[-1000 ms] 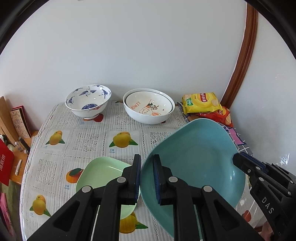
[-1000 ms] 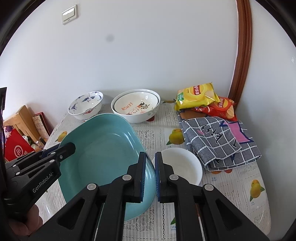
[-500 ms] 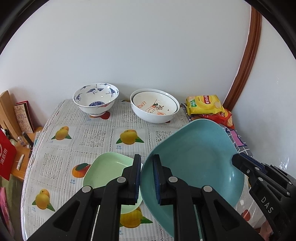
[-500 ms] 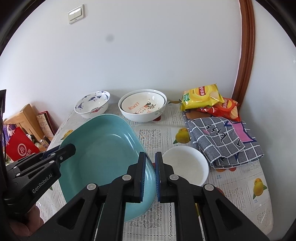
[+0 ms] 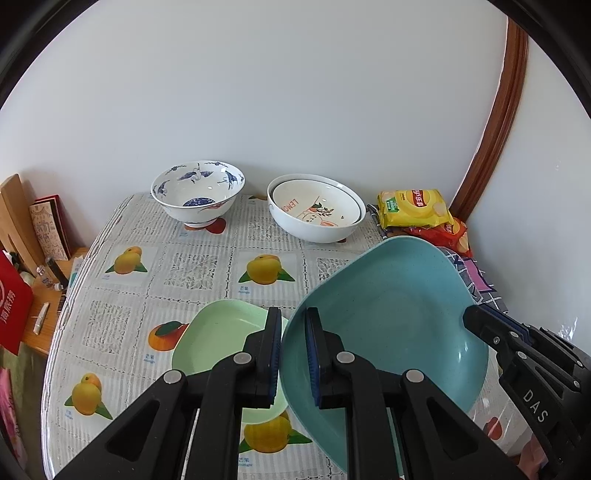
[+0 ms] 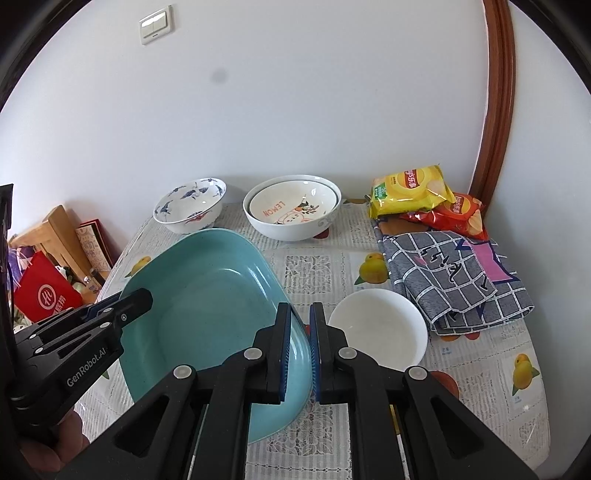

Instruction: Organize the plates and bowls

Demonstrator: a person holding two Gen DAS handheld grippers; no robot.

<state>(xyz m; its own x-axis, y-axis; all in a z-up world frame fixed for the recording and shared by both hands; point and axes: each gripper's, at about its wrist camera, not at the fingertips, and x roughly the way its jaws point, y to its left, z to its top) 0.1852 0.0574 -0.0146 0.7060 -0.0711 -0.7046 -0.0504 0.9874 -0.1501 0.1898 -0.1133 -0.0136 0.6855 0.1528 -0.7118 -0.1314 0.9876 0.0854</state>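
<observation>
Both grippers, left (image 5: 291, 354) and right (image 6: 300, 352), clamp opposite rims of a teal plate (image 5: 388, 325) (tilted) above the fruit-print table (image 5: 192, 266), partly over a green plate (image 5: 218, 336).

Looks like someone's home dining corner: fruit-print plastic tablecloth (image 5: 192, 266) on the counter, yellow chip bag (image 6: 410, 190), ceramic bowls, white wall light switch (image 6: 156, 24).

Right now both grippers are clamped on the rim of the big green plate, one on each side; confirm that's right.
Not quite: the plate that the left gripper and right gripper clamp by opposite rims is the large teal plate. The light green plate lies untouched on the table, as the left wrist view shows.
</observation>
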